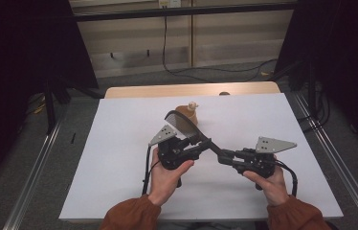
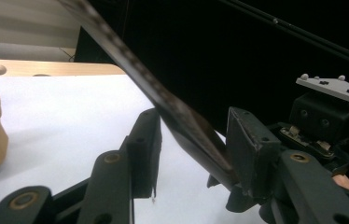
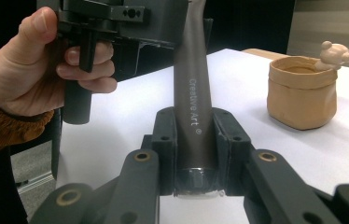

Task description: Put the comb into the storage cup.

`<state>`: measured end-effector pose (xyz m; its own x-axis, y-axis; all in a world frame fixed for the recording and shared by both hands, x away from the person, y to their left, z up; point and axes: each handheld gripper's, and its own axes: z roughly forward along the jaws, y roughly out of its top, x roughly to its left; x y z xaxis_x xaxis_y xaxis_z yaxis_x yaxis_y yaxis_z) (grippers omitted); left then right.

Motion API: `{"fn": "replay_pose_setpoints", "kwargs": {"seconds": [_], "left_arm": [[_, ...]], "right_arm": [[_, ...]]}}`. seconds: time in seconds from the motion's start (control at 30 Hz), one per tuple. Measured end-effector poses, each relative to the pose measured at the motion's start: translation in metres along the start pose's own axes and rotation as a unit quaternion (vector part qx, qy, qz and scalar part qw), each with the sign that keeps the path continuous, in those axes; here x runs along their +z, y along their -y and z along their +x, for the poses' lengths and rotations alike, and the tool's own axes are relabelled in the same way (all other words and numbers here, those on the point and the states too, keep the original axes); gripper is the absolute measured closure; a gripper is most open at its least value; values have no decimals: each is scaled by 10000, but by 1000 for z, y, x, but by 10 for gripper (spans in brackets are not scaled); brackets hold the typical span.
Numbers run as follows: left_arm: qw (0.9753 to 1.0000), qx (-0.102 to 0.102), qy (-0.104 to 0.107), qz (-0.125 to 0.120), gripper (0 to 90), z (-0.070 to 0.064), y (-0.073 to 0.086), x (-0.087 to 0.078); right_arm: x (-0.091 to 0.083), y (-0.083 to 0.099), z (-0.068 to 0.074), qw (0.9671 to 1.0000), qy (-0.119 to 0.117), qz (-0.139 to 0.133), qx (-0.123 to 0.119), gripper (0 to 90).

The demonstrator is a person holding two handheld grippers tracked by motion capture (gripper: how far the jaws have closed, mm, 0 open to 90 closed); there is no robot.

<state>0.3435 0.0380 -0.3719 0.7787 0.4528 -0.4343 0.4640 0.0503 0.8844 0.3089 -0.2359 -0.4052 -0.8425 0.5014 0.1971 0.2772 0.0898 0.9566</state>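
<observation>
Held between both grippers above the white table sheet [image 1: 119, 158]: a long, flat dark brown tool with a tapered handle printed "Creative Art" [image 3: 192, 107], slanting up from the right gripper [image 1: 225, 155] toward the left gripper [image 1: 201, 142]. Handle end pinched squarely between the right gripper's two black jaws, butt end just past the pads, seen in the right gripper view. In the left gripper view, the tool's shaft [image 2: 163, 100] lying against the right-hand jaw only, the left-hand jaw standing apart from it, so jaws spread; upper end cut off by the frame. Tool's far tip in the high view curving over a tan, crumpled-bag-shaped ceramic pot [image 1: 185, 120], contact impossible to judge. Small pale bear figure [image 3: 333, 53] perched on the pot's rim, blurred in the high view. Hands in rust-orange sleeves [image 1: 131, 215] gripping both handles. Beyond, a light wooden table edge [image 1: 191, 89], mostly covered by the sheet.
</observation>
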Motion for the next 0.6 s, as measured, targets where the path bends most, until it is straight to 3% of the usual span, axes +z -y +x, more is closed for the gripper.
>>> {"fn": "replay_pose_setpoints", "kwargs": {"seconds": [0.27,0.4,0.6], "left_arm": [[9989,-452,133,-13,614,5,0,3],[9969,-756,194,-45,636,7,0,3],[9962,-845,200,-49,647,9,1,3]], "right_arm": [[0,0,0,10000,53,-18,-12,726],[1,1,0,10000,84,-22,-31,726],[2,2,0,9999,143,22,-80,726]]}}
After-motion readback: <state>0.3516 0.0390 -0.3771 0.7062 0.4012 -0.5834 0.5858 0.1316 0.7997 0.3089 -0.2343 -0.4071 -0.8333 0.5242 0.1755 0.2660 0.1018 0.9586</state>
